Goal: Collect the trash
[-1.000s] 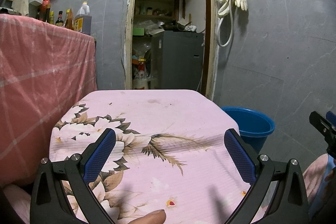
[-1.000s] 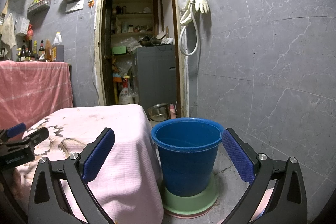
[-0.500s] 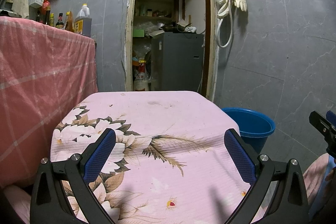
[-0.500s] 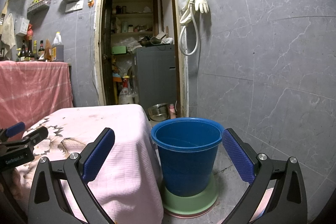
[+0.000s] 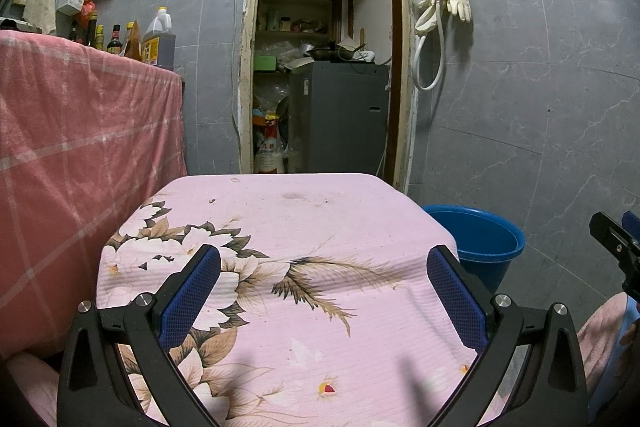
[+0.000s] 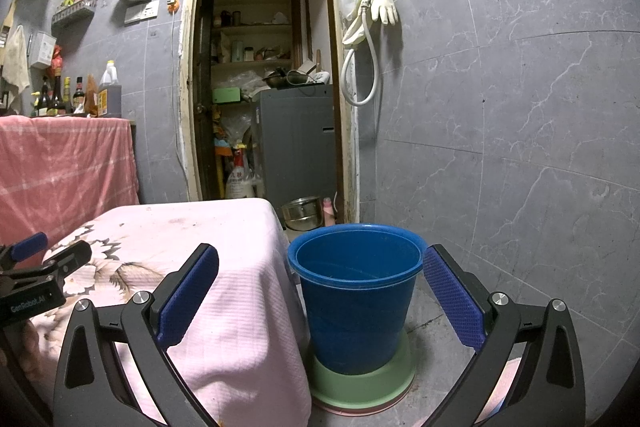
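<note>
The left gripper (image 5: 323,301) is held over the pink flowered bench (image 5: 304,227), fingers spread wide and empty. The right gripper (image 6: 321,297) is also spread wide, before the blue bucket (image 6: 356,311) on the floor just beside the bench.

My right gripper (image 6: 320,291) holds its jaws wide apart, framing a blue bucket (image 6: 356,303) at lower centre, standing on a green basin (image 6: 362,385). The pink floral tabletop (image 6: 224,247) lies lower left, the left gripper (image 6: 36,279) at its edge.
</note>
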`<state>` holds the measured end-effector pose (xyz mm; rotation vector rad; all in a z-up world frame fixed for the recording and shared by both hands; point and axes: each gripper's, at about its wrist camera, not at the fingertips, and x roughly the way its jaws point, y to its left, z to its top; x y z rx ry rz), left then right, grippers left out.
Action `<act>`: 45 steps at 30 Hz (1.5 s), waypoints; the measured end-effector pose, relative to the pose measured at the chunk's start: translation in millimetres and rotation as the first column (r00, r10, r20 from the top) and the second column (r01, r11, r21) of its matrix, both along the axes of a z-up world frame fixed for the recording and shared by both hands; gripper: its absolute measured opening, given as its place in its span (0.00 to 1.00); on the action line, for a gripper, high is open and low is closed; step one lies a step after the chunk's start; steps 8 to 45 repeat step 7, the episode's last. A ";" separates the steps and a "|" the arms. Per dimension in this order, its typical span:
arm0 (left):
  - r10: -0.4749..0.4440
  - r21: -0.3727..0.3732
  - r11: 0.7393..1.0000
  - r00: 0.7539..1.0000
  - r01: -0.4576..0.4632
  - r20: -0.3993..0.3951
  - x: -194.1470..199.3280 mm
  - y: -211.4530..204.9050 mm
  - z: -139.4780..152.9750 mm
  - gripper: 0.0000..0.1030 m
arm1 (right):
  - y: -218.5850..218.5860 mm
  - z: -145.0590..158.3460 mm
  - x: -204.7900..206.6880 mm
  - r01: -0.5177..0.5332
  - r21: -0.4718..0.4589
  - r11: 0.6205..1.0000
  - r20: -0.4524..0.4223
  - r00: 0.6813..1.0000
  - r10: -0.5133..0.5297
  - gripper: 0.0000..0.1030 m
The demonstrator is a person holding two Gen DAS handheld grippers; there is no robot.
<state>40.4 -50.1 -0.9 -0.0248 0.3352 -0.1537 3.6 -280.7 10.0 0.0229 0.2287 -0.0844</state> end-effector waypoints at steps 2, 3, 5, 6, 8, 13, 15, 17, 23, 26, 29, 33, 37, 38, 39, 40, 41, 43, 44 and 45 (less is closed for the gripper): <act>0.000 0.002 1.000 1.000 0.000 0.001 -0.6 -0.1 0.0 0.98 | -0.1 0.1 0.0 0.000 0.000 1.000 0.000 1.000 0.000 1.00; 0.000 0.002 1.000 1.000 0.000 0.001 -0.5 0.0 0.0 0.98 | -0.1 0.2 0.2 0.000 0.000 1.000 0.000 1.000 0.000 1.00; 0.001 0.002 1.000 1.000 -0.001 0.001 -0.3 -0.1 -0.2 0.98 | -0.1 0.1 0.0 0.000 0.000 1.000 0.000 1.000 0.000 1.00; 0.002 0.001 1.000 1.000 -0.002 0.000 -0.3 0.0 -0.2 0.98 | -0.1 0.2 0.1 0.000 0.000 1.000 0.000 1.000 0.000 1.00; 0.003 0.002 1.000 1.000 -0.003 -0.002 0.6 0.5 -0.4 0.98 | -0.2 0.0 0.1 0.000 0.001 1.000 0.000 1.000 0.000 1.00; 0.003 0.002 1.000 1.000 -0.003 -0.002 0.6 0.5 -0.4 0.98 | -0.2 0.0 0.1 0.000 0.001 1.000 0.000 1.000 0.000 1.00; 0.003 0.002 1.000 1.000 -0.003 -0.002 0.6 0.5 -0.4 0.98 | -0.2 0.0 0.1 0.000 0.001 1.000 0.000 1.000 0.000 1.00; 0.003 0.002 1.000 1.000 -0.003 -0.002 0.6 0.5 -0.4 0.98 | -0.2 0.0 0.1 0.000 0.001 1.000 0.000 1.000 0.000 1.00; 0.003 0.002 1.000 1.000 -0.003 -0.002 0.6 0.5 -0.4 0.98 | -0.2 0.0 0.1 0.000 0.001 1.000 0.000 1.000 0.000 1.00; 0.003 0.002 1.000 1.000 -0.003 -0.002 0.6 0.5 -0.4 0.98 | -0.2 0.0 0.1 0.000 0.001 1.000 0.000 1.000 0.000 1.00; 0.003 0.002 1.000 1.000 -0.003 -0.002 0.6 0.5 -0.4 0.98 | -0.2 0.0 0.1 0.000 0.001 1.000 0.000 1.000 0.000 1.00; 0.003 0.002 1.000 1.000 -0.003 -0.002 0.6 0.5 -0.4 0.98 | -0.2 0.0 0.1 0.000 0.001 1.000 0.000 1.000 0.000 1.00; 0.003 0.002 1.000 1.000 -0.003 -0.002 0.6 0.5 -0.4 0.98 | -0.2 0.0 0.1 0.000 0.001 1.000 0.000 1.000 0.000 1.00; 0.003 0.002 1.000 1.000 -0.003 -0.002 0.6 0.5 -0.4 0.98 | -0.2 0.0 0.1 0.000 0.001 1.000 0.000 1.000 0.000 1.00; 0.003 0.002 1.000 1.000 -0.003 -0.002 0.6 0.5 -0.4 0.98 | -0.2 0.0 0.1 0.000 0.001 1.000 0.000 1.000 0.000 1.00; 0.003 0.002 1.000 1.000 -0.003 -0.002 0.6 0.5 -0.4 0.98 | -0.2 0.0 0.1 0.000 0.001 1.000 0.000 1.000 0.000 1.00; 0.003 0.002 1.000 1.000 -0.003 -0.002 0.6 0.5 -0.4 0.98 | -0.2 0.0 0.1 0.000 0.001 1.000 0.000 1.000 0.000 1.00; 0.003 0.002 1.000 1.000 -0.003 -0.002 0.6 0.5 -0.4 0.98 | -0.2 0.0 0.1 0.000 0.001 1.000 0.000 1.000 0.000 1.00; 0.003 0.002 1.000 1.000 -0.003 -0.002 0.6 0.5 -0.4 0.98 | -0.2 0.0 0.1 0.000 0.001 1.000 0.000 1.000 0.000 1.00; 0.003 0.002 1.000 1.000 -0.003 -0.002 0.6 0.5 -0.4 0.98 | -0.2 0.0 0.1 0.000 0.001 1.000 0.000 1.000 0.000 1.00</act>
